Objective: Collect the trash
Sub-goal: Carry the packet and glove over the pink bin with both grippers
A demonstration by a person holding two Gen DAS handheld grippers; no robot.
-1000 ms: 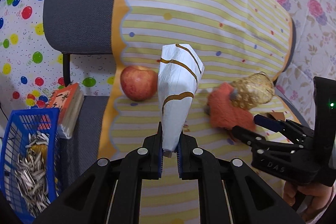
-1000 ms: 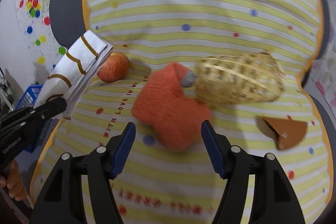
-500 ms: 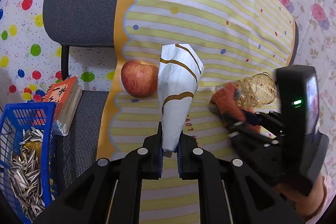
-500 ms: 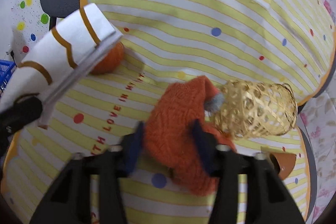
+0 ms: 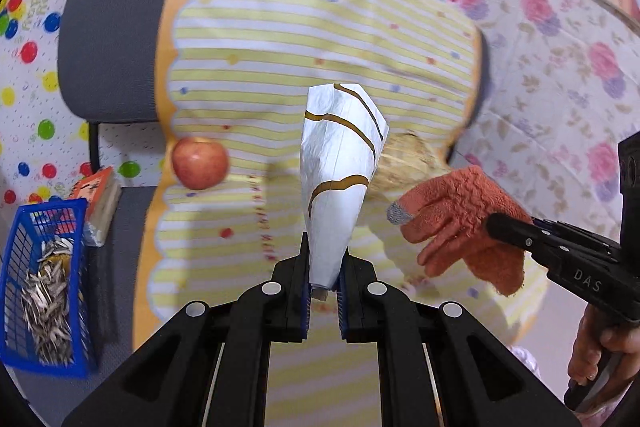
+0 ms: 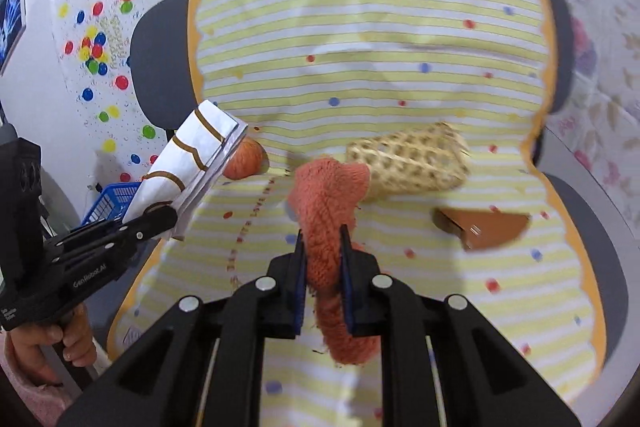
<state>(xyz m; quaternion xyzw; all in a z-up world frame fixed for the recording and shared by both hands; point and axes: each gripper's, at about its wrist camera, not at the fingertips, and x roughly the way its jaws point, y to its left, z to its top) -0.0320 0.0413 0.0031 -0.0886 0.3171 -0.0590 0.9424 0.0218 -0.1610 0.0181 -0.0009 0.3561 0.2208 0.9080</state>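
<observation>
My left gripper (image 5: 323, 285) is shut on a white paper bag with brown stripes (image 5: 340, 171) and holds it upright above the striped cloth; the bag also shows in the right wrist view (image 6: 192, 163). My right gripper (image 6: 323, 259) is shut on an orange knitted glove (image 6: 328, 211) and holds it lifted off the cloth; the glove shows at the right in the left wrist view (image 5: 464, 223). A brown cardboard scrap (image 6: 484, 227) lies on the cloth to the right.
A red apple (image 5: 200, 163) and a woven straw basket (image 6: 416, 163) lie on the yellow striped cloth (image 6: 380, 67) over a grey chair. A blue basket of seed shells (image 5: 44, 279) and a small book (image 5: 100, 195) sit at the left.
My right gripper closed on the orange glove and lifted it off the cloth, away from the straw basket. My left gripper kept its hold on the paper bag and shifted slightly.
</observation>
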